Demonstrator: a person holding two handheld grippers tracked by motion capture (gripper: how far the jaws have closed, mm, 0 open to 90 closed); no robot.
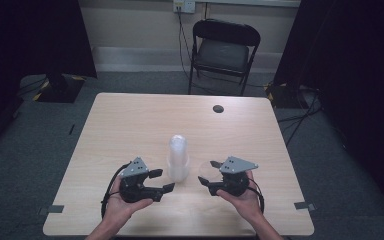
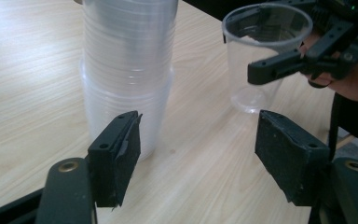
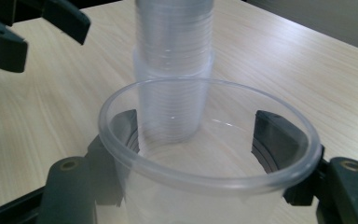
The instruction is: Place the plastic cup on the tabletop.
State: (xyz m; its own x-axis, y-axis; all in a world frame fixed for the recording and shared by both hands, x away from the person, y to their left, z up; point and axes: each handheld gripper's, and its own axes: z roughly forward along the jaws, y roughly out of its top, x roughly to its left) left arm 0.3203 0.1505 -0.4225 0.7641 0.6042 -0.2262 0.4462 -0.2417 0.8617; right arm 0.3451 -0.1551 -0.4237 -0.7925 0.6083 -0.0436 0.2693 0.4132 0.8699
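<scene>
— Two things matter on the table [image 1: 130, 120]: the stack of clear cups [image 1: 178, 157], upright at centre, and the single clear cup [image 1: 205, 176] just off it at about 4 o'clock. Where are my fingers?

— My right gripper [image 1: 206, 172] has that single cup between its jaws. In the right gripper view the cup [image 3: 205, 158] stands mouth-up with one black pad on each flank, close against the wall. Whether the pads truly press it I cannot tell; from the left gripper view the cup's base [image 2: 254, 100] seems to rest on the wood.

— And my left gripper [image 1: 162, 181]?

— Jaws spread wide, holding nothing. It sits at roughly 7 o'clock from the stack. In its own view the stack [image 2: 128, 70] rises at 11 o'clock, beside the left pad and not between the two.

— Long axis?

— Vertical for both stack and single cup; both stand upright, near each other but apart.

— Judgement for the next move?

— The right hand owns the loose cup. The left is the nearer free hand to the stack; it needs to shift toward 11 o'clock so that the column lands between its pads.
</scene>
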